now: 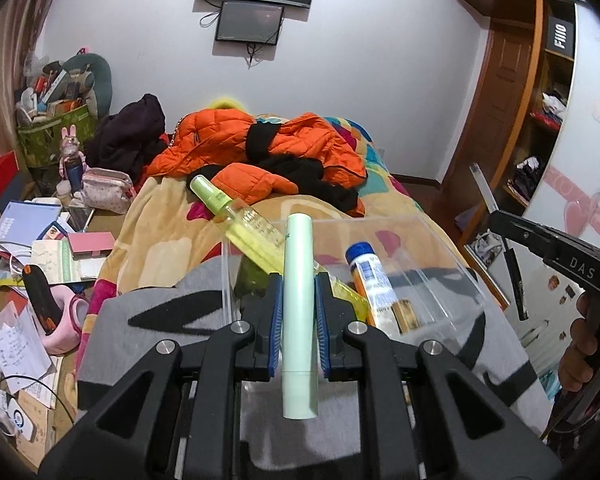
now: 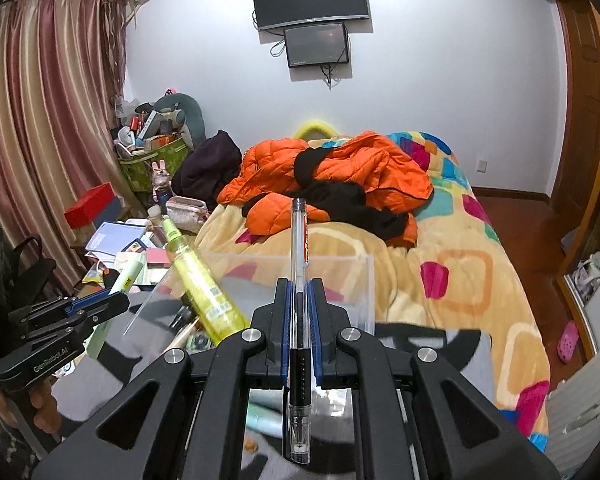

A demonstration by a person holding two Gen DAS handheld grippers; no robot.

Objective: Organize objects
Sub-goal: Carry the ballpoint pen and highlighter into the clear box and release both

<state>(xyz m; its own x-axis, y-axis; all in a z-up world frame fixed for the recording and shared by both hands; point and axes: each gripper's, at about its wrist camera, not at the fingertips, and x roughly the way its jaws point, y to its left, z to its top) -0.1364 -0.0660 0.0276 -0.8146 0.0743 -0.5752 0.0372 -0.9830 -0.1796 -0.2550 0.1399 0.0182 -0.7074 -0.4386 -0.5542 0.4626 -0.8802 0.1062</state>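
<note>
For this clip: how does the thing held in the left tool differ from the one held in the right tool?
The left tool holds a pale green tube; the right tool holds a pen. The tube is opaque and thick, while the pen is thin, with a clear barrel and a black grip section. The tube spreads its pads wider apart than the pen does. Both are clamped mid-length, pointing forward over the clear plastic box.

The yellow bottle's [image 2: 204, 280] base hides behind the right gripper [image 2: 299, 304]. At nine o'clock there, the green tube [image 2: 126, 278] is mostly covered by the left gripper [image 2: 112, 300]. The clear box's [image 1: 440, 248] contents blur through its walls; labels are unreadable.
</note>
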